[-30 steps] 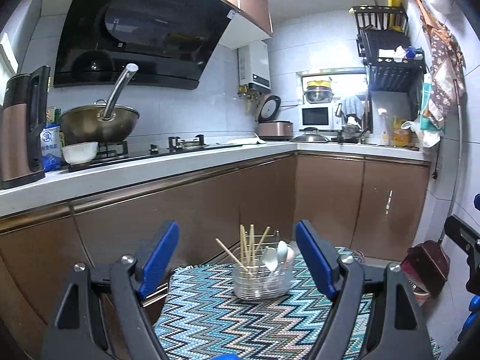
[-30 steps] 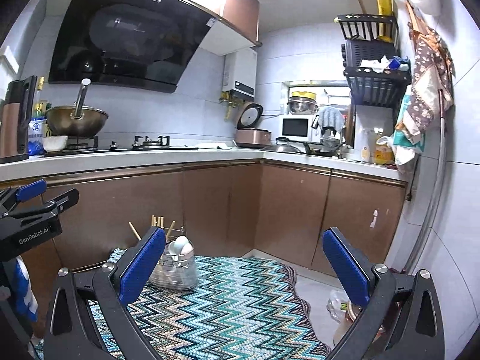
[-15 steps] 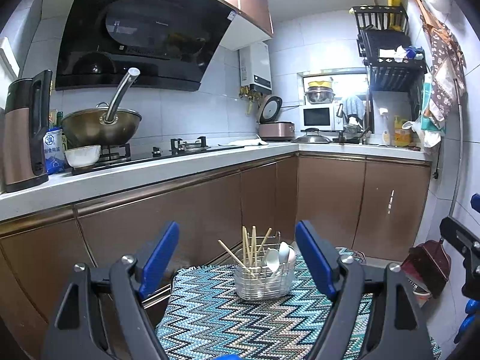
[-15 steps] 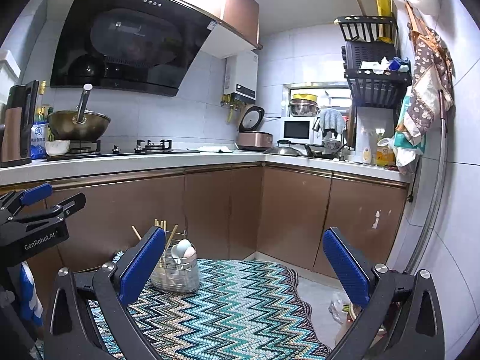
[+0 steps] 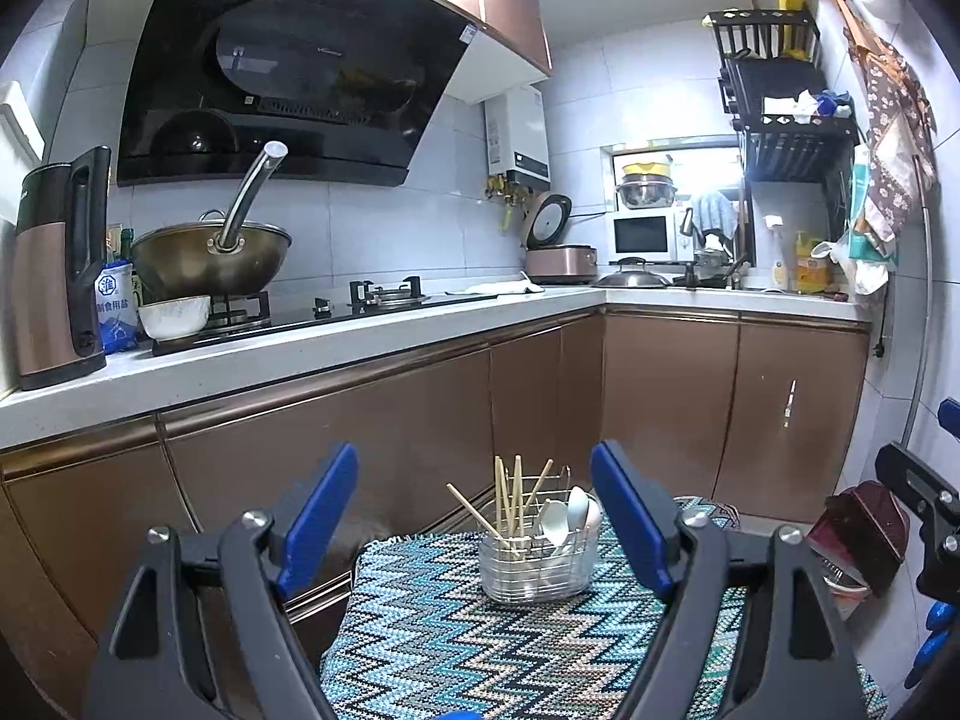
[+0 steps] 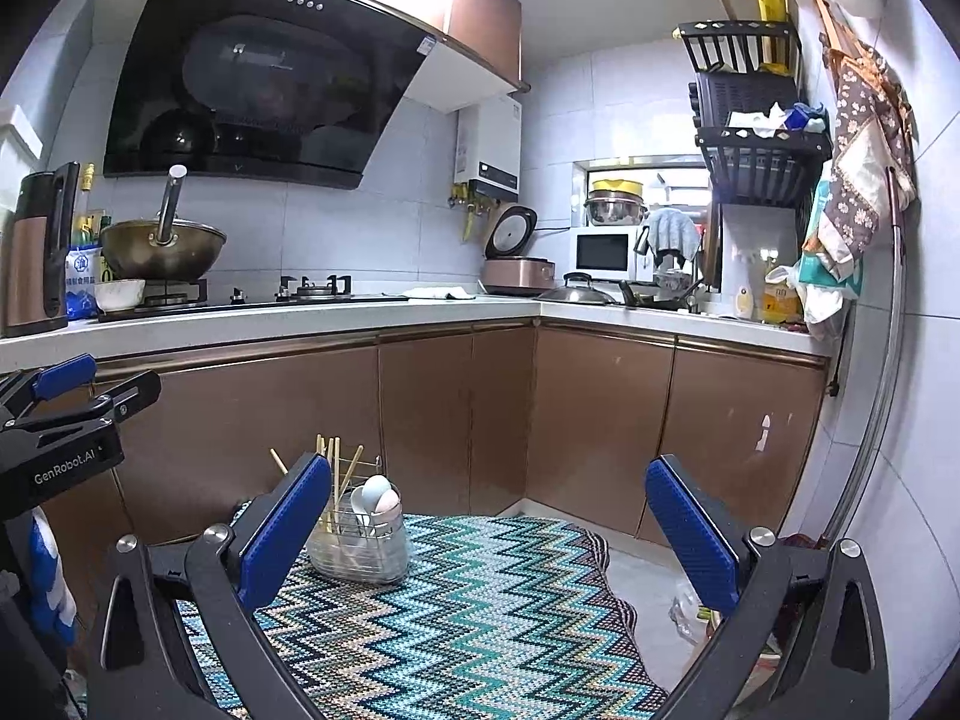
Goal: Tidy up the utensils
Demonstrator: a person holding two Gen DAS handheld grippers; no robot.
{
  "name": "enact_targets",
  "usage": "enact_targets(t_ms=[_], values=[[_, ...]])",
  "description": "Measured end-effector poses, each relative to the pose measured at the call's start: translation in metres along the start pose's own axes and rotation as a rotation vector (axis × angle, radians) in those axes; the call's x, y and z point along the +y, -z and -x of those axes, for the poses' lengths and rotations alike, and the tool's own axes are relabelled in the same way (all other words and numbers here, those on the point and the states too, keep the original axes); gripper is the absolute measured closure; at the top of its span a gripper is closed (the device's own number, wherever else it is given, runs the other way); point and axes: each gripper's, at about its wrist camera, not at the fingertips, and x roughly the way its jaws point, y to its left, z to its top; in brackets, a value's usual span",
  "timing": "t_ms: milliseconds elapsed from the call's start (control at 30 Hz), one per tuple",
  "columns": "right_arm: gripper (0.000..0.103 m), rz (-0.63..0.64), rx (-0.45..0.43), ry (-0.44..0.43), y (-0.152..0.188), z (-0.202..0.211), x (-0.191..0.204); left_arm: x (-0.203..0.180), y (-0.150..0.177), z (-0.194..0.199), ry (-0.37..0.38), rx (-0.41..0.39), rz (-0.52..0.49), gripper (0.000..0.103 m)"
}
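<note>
Kitchen worktop with zigzag cloth [image 5: 456, 648]: both tongs, left [image 5: 474, 516] opening and right [image 6: 489, 534], wide and empty; utensil caddy [image 5: 537, 564] looks filled, task seemingly near done.

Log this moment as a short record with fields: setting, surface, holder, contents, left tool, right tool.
setting: kitchen, brown cabinets
surface: zigzag cloth
holder: clear wire-framed holder standing upright on the cloth
contents: wooden chopsticks on one side, pale spoons on the other
left tool: jaws opening, nothing between the pads, holder ahead of it
right tool: open, empty; holder sits ahead, behind its left finger
</note>
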Motion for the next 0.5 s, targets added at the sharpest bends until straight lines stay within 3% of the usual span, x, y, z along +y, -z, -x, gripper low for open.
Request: enact_targets(t_ms=[500], values=[[0.000,0.017,0.003,-0.009,-0.0008,-0.0022,0.0087,0.0055,0.0000,-0.0011,0.025,0.001,0.010,0.019]])
